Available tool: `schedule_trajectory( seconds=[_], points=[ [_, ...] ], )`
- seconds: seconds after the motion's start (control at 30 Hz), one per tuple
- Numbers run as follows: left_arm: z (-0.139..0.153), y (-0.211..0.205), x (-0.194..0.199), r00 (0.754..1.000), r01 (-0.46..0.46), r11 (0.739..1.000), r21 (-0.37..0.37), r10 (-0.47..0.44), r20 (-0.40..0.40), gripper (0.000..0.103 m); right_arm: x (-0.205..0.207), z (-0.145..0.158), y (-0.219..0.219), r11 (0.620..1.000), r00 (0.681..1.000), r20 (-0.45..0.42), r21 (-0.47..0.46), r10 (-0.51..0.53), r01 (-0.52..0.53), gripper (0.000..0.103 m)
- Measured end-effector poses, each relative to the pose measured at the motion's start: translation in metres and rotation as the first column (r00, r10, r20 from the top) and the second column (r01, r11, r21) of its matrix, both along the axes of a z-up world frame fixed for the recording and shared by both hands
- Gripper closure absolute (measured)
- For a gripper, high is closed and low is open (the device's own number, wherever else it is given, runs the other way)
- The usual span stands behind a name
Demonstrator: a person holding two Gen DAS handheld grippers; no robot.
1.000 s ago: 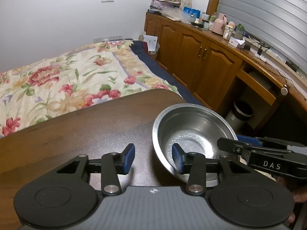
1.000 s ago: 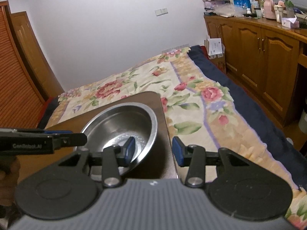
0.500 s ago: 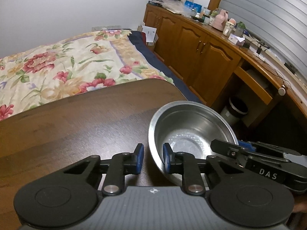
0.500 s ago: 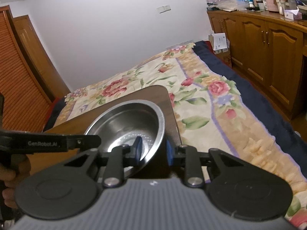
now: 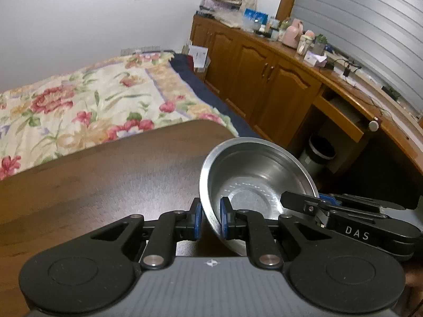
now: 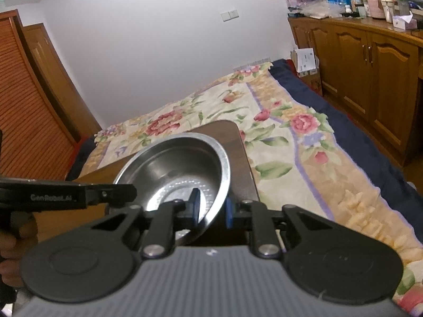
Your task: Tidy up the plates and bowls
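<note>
My left tongs (image 5: 211, 220) pinch the steel bowl (image 5: 253, 174) by its left rim, low centre of the frame, and my right tongs (image 6: 212, 207) pinch the opposite rim, so the bowl sits between both. It is tilted over the surface (image 5: 105, 179) corner, near the bed (image 5: 79, 105); neither hand is nearer, I judge.
</note>
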State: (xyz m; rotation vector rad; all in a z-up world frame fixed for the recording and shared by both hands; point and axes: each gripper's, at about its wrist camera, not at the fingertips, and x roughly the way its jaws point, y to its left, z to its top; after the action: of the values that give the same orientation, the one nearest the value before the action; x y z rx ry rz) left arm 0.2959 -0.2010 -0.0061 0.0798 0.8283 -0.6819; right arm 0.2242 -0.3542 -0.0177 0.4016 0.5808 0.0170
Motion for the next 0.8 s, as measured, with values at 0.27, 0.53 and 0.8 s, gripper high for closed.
schedule_trajectory(
  seconds=[0.27, 0.53, 0.8],
  points=[
    [0.028, 0.017, -0.022, 0.999, 0.019, 0.998, -0.054, -0.017, 0.047, 0.087, -0.015, 0.023, 0.005, 1.0, 0.999, 0.043, -0.014, 0.018, -0.018, 0.082],
    [0.054, 0.036, -0.047, 0.994, 0.045, 0.996, -0.083, -0.037, 0.099, 0.087, -0.028, 0.047, 0.014, 0.998, 0.996, 0.079, -0.048, 0.051, -0.047, 0.083],
    [0.071, 0.057, -0.073, 0.987, 0.052, 0.995, -0.091, -0.037, 0.158, 0.086, -0.039, 0.064, 0.024, 0.995, 0.99, 0.105, -0.057, 0.09, -0.084, 0.083]
  ],
)
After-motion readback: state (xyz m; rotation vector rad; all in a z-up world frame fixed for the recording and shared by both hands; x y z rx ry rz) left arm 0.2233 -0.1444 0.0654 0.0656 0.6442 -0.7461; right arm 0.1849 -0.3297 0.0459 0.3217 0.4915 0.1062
